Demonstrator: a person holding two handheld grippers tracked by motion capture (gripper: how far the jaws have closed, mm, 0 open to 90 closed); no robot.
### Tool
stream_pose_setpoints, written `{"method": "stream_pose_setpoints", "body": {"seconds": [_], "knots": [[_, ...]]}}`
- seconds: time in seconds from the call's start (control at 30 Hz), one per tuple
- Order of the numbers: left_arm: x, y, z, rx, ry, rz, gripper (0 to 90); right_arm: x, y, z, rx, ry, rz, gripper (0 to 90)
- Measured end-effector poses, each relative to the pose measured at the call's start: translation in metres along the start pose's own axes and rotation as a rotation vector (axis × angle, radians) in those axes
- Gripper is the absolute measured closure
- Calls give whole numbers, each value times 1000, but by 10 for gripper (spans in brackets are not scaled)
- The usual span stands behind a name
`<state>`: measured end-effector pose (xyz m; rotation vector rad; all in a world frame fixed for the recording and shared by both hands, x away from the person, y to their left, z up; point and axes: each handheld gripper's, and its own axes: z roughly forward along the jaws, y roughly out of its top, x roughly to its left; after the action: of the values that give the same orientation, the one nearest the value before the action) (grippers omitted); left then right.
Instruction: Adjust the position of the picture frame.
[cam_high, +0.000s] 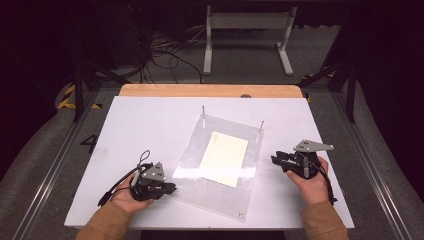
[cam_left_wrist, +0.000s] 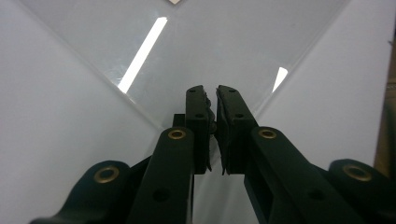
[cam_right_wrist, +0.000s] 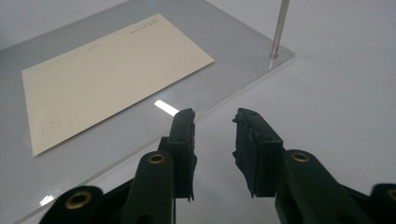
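Both forearms come in from the bottom of the frame in tan sleeves. The left hand (cam_high: 131, 192), at lower left, holds the left gripper (cam_high: 172, 187) pointing right, its jaws drawn together with nothing between them. The right hand (cam_high: 309, 181), at lower right, holds the right gripper (cam_high: 274, 158) pointing left, jaws parted and empty.

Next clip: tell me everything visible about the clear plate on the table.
The clear plate is a flat rectangular sheet, acrylic by its look, lying askew on the white table. Two thin metal pins stand upright at its far corners, and a small fastener shows at a near corner. A cream card with faint print lies flat on it. Ceiling lights glint off its glossy surface. The left gripper is at its near left edge, jaws shut; contact is unclear. The right gripper is open beside its right edge, apart from it.
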<state>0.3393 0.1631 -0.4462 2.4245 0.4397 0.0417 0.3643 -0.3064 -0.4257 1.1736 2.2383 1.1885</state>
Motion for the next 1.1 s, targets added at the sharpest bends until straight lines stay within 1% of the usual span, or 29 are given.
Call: {"method": "stream_pose_setpoints", "body": {"seconds": [0.03,0.07,0.17,0.23,0.27,0.33,0.4,0.47,0.5,0.53,0.6,0.63,0.67,0.7,0.73,0.77,0.8,0.83,0.9,0.93,1.0,1.03,1.1], "knots": [[-2,1,1,3,-20,10,840,0,0,0,4,2,2,670],[-4,2,2,1,-31,17,840,0,0,1,9,4,4,670],[-12,6,7,-2,-80,57,840,1,-1,3,14,22,13,670],[-18,9,10,1,-107,70,840,2,-1,4,14,29,21,671],[-20,10,11,4,-113,76,840,2,-1,5,13,29,14,671],[-26,13,15,10,-134,101,840,2,0,6,7,28,16,671],[-32,17,18,17,-153,117,840,1,4,9,-6,20,3,675],[-32,18,19,17,-161,119,836,-1,10,12,-22,20,6,686],[-30,16,19,5,-173,110,835,-3,13,15,-27,26,19,695],[-30,16,19,5,-173,110,830,-6,19,22,-20,38,39,700],[-25,11,17,-36,-214,82,793,-10,28,30,-8,21,40,701],[-24,10,15,-62,-225,79,765,-12,34,34,0,3,38,701],[-24,9,13,-87,-221,73,733,-15,42,39,-10,-24,35,698],[-24,9,13,-87,-221,73,698,-15,42,39,-10,-24,35,698],[-23,8,10,-106,-213,68,698,-18,48,43,-14,-43,39,693],[-22,7,7,-131,-217,53,685,-21,53,47,-20,-63,45,692],[-21,6,4,-147,-212,40,674,-25,59,53,-19,-85,47,690],[-19,4,2,-172,-199,31,660,-27,63,57,-16,-104,48,687],[-17,2,-4,-210,-172,3,646,-32,70,67,-4,-142,33,684],[-16,0,-6,-230,-157,-9,637,-34,72,72,4,-151,30,681],[-13,-5,-12,-263,-143,-32,640,-36,76,80,24,-167,19,684],[-12,-7,-14,-271,-131,-38,641,-37,78,84,17,-183,3,705],[-10,-13,-18,-296,-100,-64,643,-41,80,88,36,-203,-18,768]]}}
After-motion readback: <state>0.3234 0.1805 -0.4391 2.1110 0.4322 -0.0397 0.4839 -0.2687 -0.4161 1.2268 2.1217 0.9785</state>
